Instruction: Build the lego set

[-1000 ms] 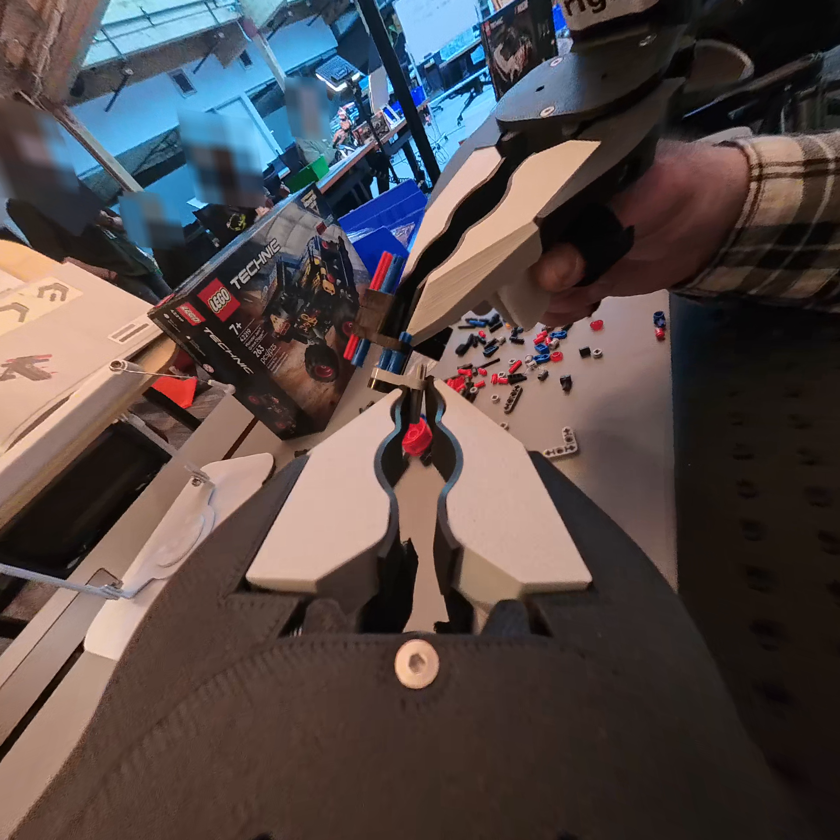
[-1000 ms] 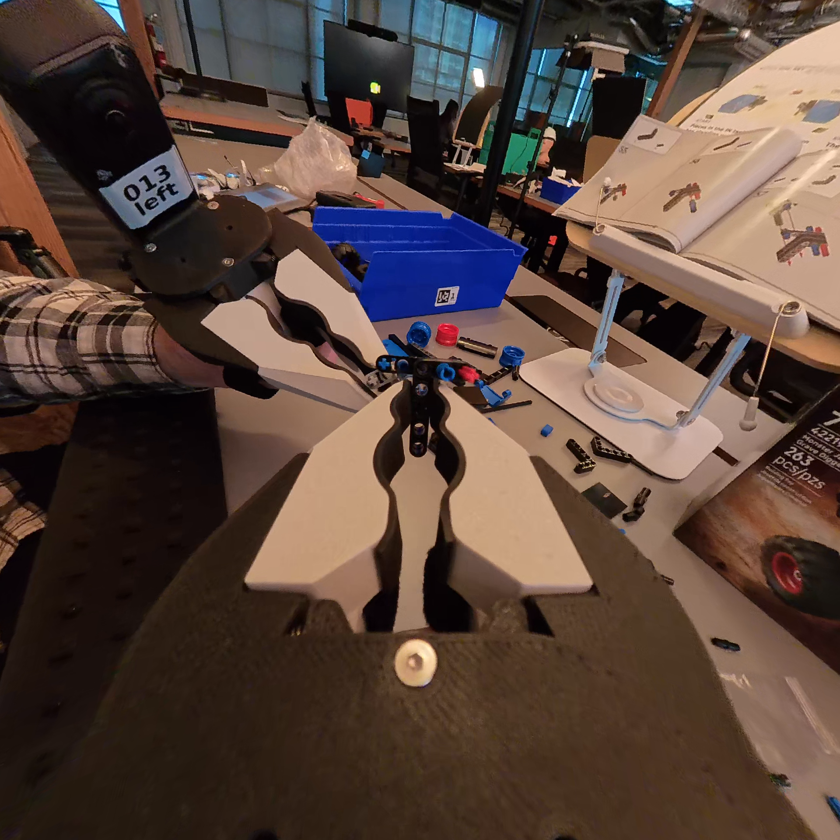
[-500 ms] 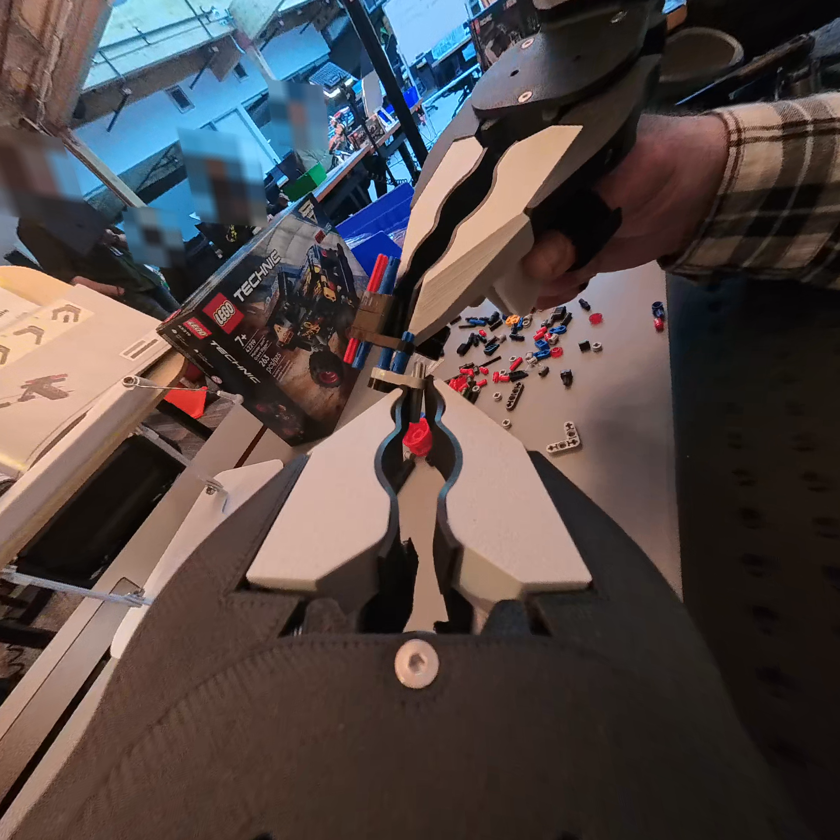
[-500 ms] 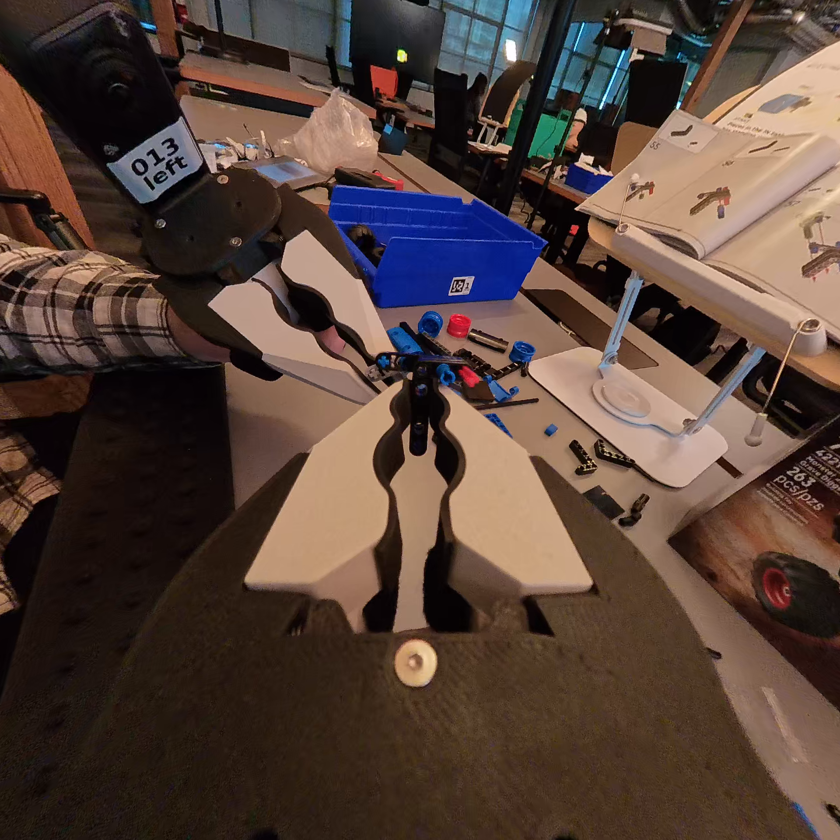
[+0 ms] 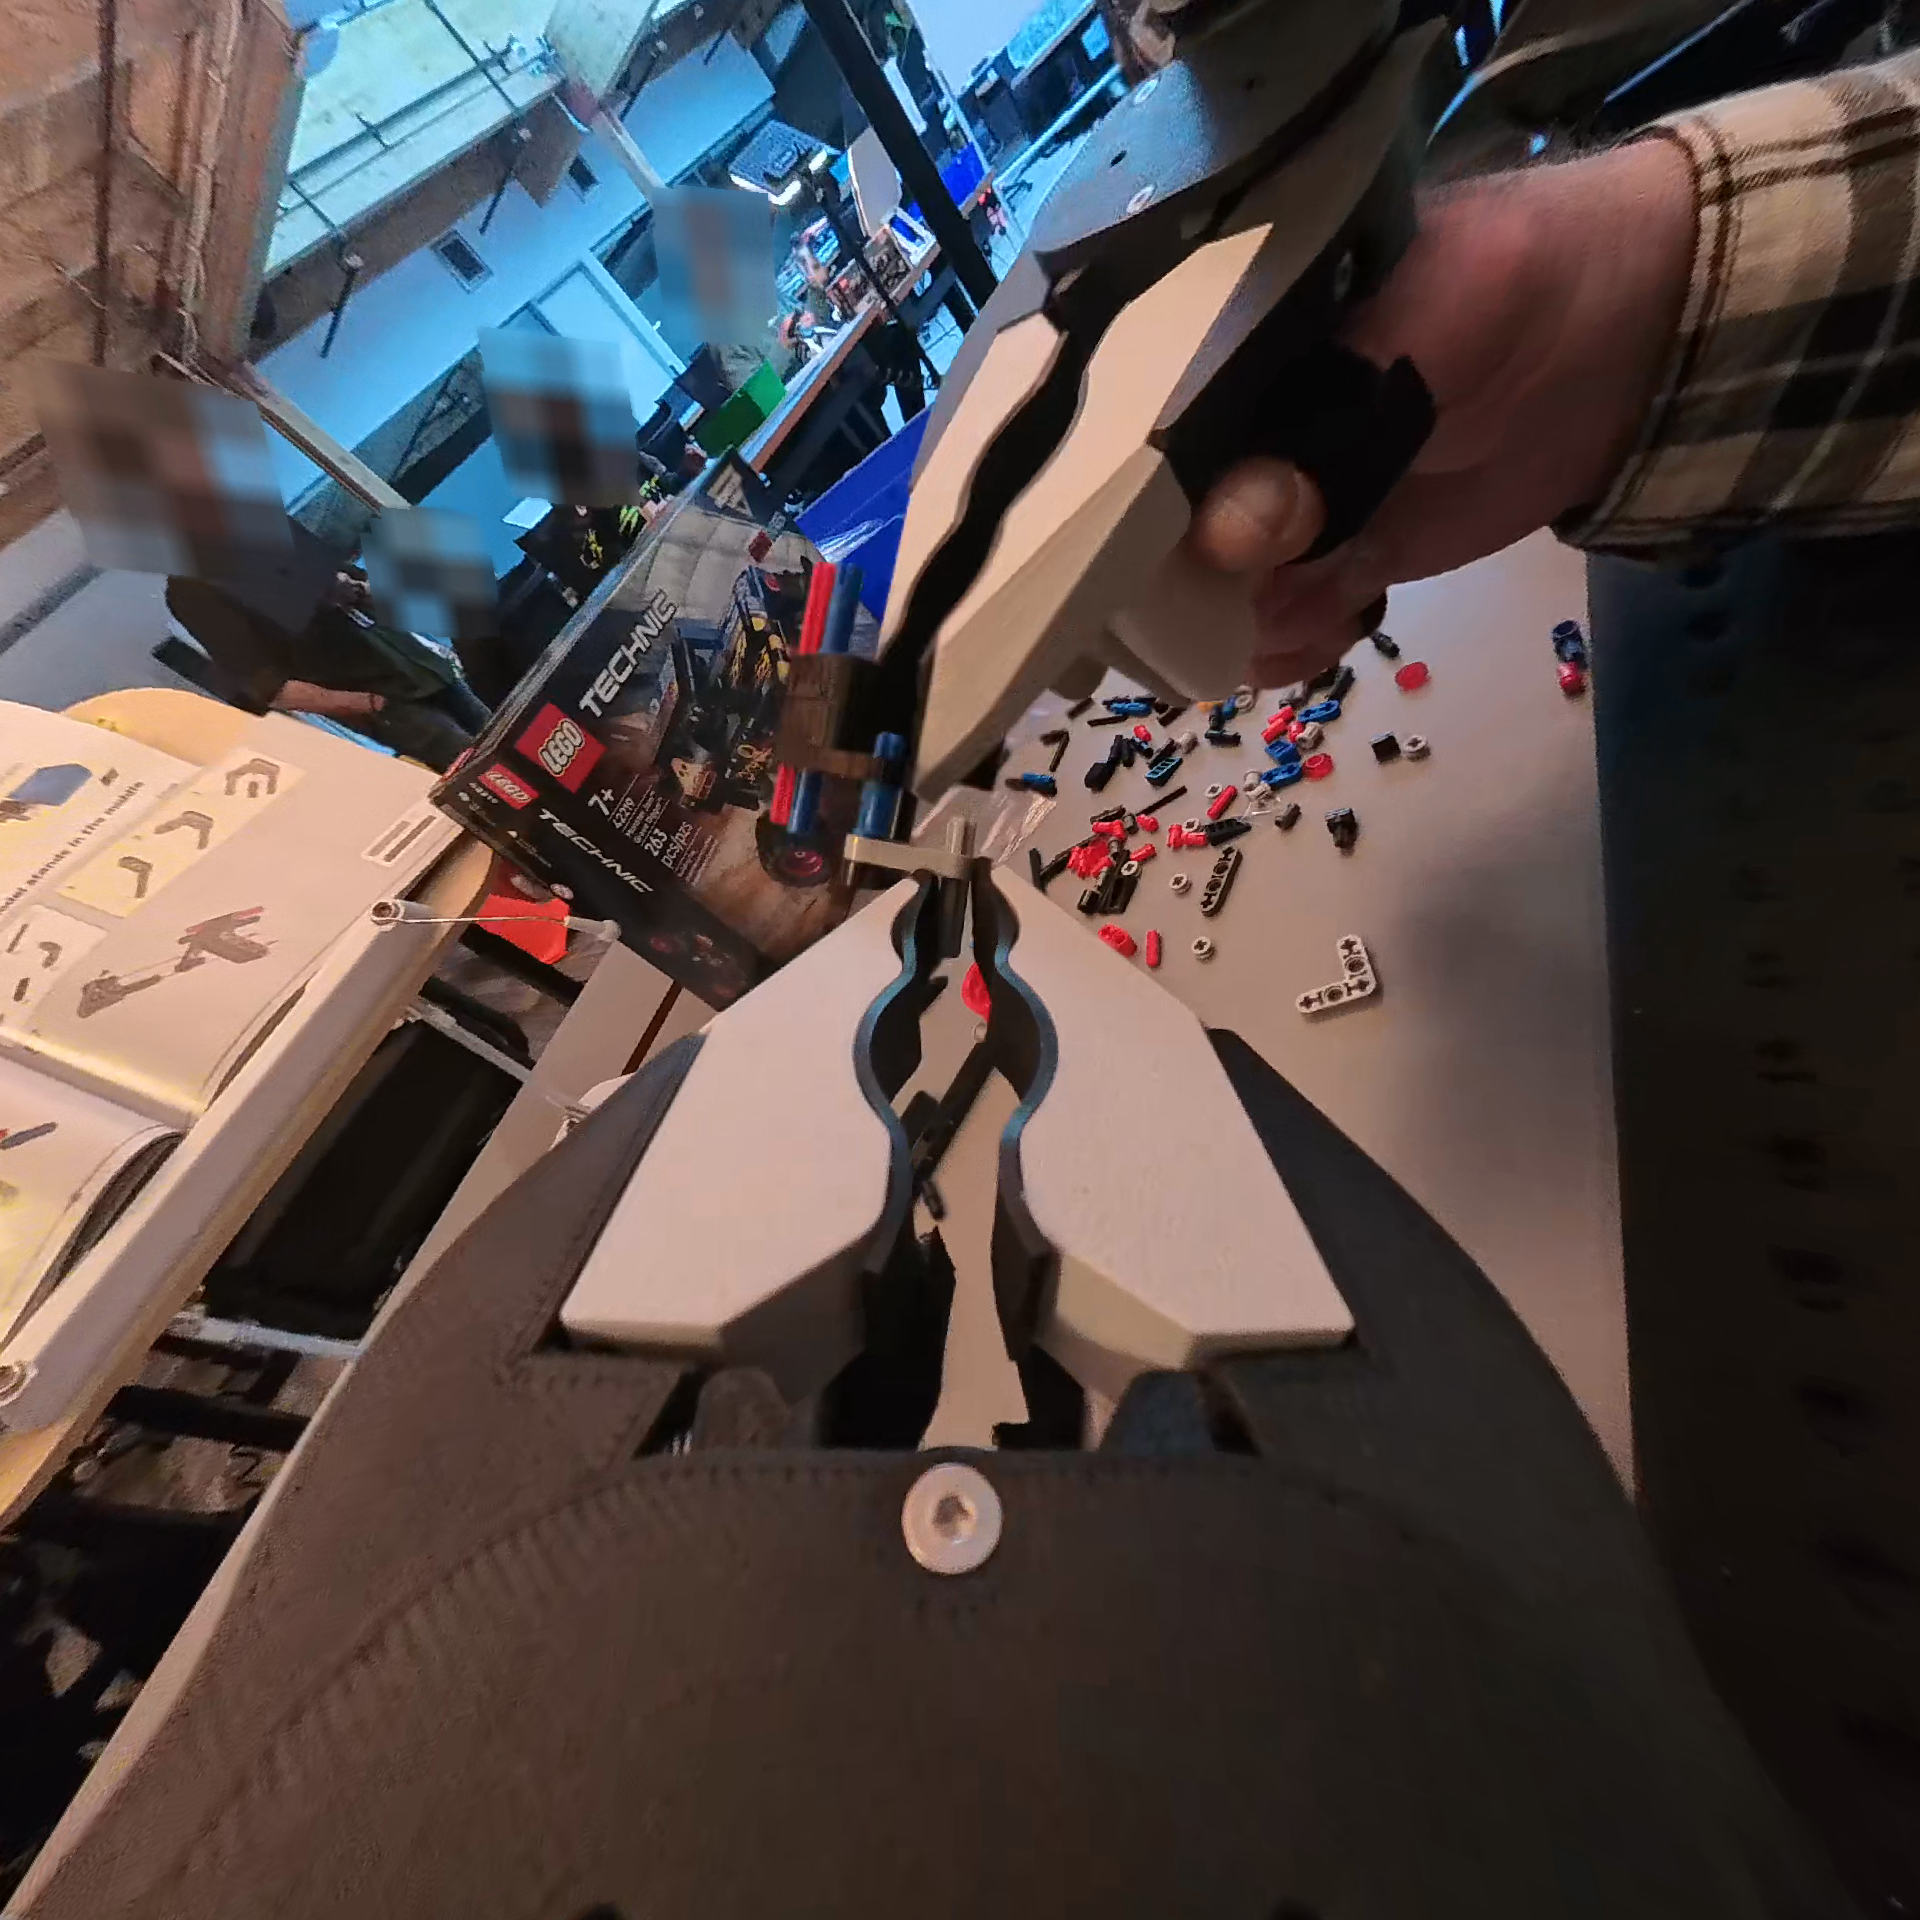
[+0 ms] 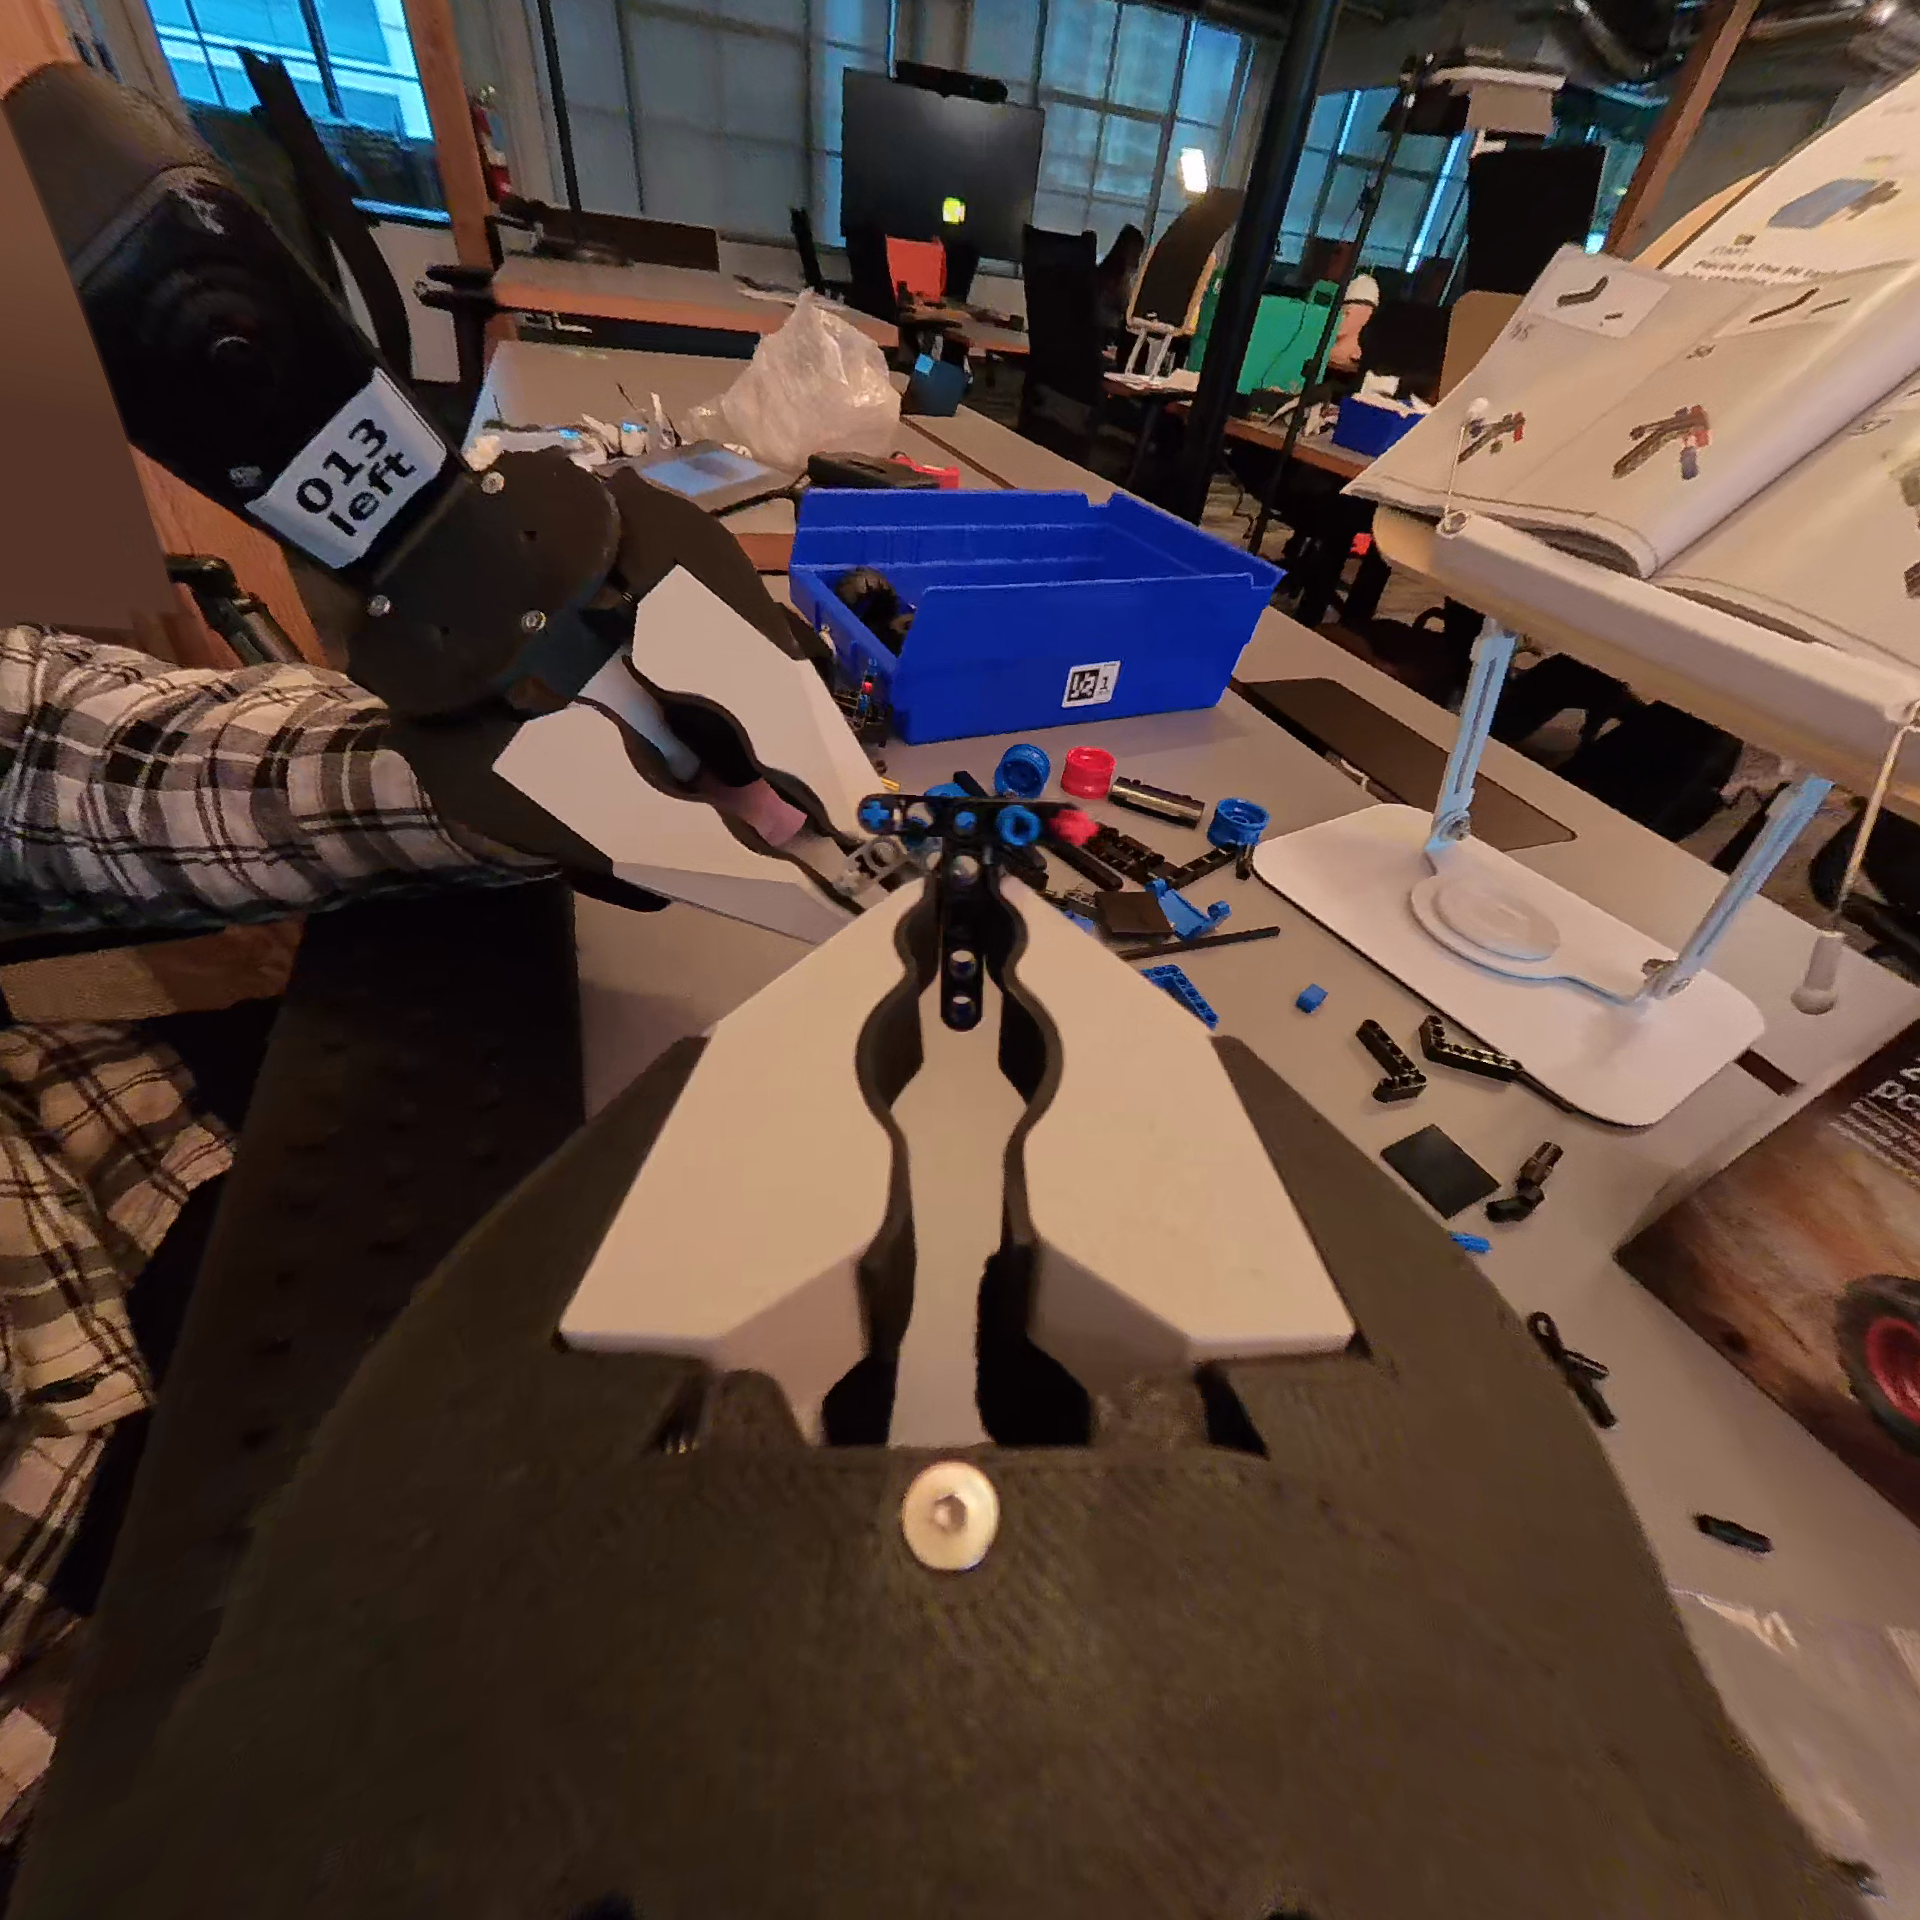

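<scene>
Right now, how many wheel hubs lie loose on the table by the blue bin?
3: a blue hub and a red hub side by side before the bin, another blue one farther right. More may be hidden.

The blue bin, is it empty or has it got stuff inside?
Not empty: the blue bin holds black wheels at its left end.

Small lego assembly (image 6: 961, 831): black holed beam upright, black crossbar with blue pins, red piece, held above table
</scene>
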Motion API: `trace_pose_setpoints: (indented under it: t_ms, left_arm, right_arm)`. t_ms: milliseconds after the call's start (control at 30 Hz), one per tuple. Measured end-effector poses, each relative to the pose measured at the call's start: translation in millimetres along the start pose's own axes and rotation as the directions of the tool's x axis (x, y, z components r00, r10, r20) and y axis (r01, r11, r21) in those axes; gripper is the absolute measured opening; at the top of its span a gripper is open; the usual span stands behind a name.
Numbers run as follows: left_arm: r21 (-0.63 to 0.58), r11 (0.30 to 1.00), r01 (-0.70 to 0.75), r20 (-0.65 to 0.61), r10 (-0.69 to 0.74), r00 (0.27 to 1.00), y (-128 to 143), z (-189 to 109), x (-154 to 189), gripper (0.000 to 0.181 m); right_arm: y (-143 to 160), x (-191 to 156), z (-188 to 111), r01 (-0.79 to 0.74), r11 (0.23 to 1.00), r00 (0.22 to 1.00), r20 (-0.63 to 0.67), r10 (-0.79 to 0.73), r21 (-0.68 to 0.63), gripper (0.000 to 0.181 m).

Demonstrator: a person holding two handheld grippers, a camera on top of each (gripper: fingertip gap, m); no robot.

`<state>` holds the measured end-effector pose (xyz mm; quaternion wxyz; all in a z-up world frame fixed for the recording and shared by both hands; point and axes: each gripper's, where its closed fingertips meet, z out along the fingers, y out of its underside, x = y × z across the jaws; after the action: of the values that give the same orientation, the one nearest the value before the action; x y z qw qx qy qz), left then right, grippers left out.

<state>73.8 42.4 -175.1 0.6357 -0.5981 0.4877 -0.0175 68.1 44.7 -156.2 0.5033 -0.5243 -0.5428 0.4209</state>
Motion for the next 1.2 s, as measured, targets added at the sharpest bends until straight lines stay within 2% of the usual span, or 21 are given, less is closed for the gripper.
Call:
trace_pose_setpoints:
  t_ms: [400, 467, 600, 700, 800, 1000, 1100, 1200]
  left_arm:
    - [0.006, 0.999, 0.036, -0.058, -0.036, 0.998, 3.9, 0.0, 5.1, 0.003]
    - [0.017, 0.996, 0.083, -0.095, -0.082, 0.992, 3.3, -0.3, 6.0, 0.005]
    - [0.029, 0.971, 0.236, -0.214, -0.224, 0.951, 4.8, -0.6, 12.9, 0.024]
    - [0.031, 0.933, 0.358, -0.309, -0.332, 0.891, 2.4, -1.3, 18.0, 0.039]
    - [0.041, 0.882, 0.470, -0.384, -0.420, 0.822, -2.8, -4.8, 17.3, 0.043]
    - [0.034, 0.783, 0.621, -0.468, -0.536, 0.702, -6.3, -8.3, 12.8, 0.040]
    - [0.038, 0.738, 0.674, -0.461, -0.586, 0.667, -2.9, -6.9, 5.9, 0.019]
    - [0.036, 0.728, 0.685, -0.456, -0.598, 0.659, -0.3, -5.4, 4.3, 0.013]
  right_arm:
    - [11.5, -0.6, 0.6, 0.148, 0.979, 0.989, -0.002, -0.149, -0.139, 0.005]
    - [10.3, -0.5, 0.8, 0.149, 0.981, 0.988, -0.010, -0.152, -0.122, 0.005]
    - [13.6, 2.8, 3.0, 0.169, 0.980, 0.984, -0.043, -0.174, -0.107, 0.005]
    - [15.3, 4.5, 2.5, 0.225, 0.967, 0.970, -0.072, -0.234, -0.118, 0.005]
    - [14.3, 3.5, 2.3, 0.277, 0.954, 0.953, -0.095, -0.288, -0.115, 0.005]
    - [13.9, 2.8, 3.6, 0.360, 0.924, 0.919, -0.123, -0.375, -0.129, 0.005]
    - [13.7, 1.1, 5.3, 0.390, 0.911, 0.904, -0.131, -0.406, -0.132, 0.005]
    - [15.8, 4.1, 6.9, 0.391, 0.909, 0.900, -0.144, -0.410, -0.145, 0.006]
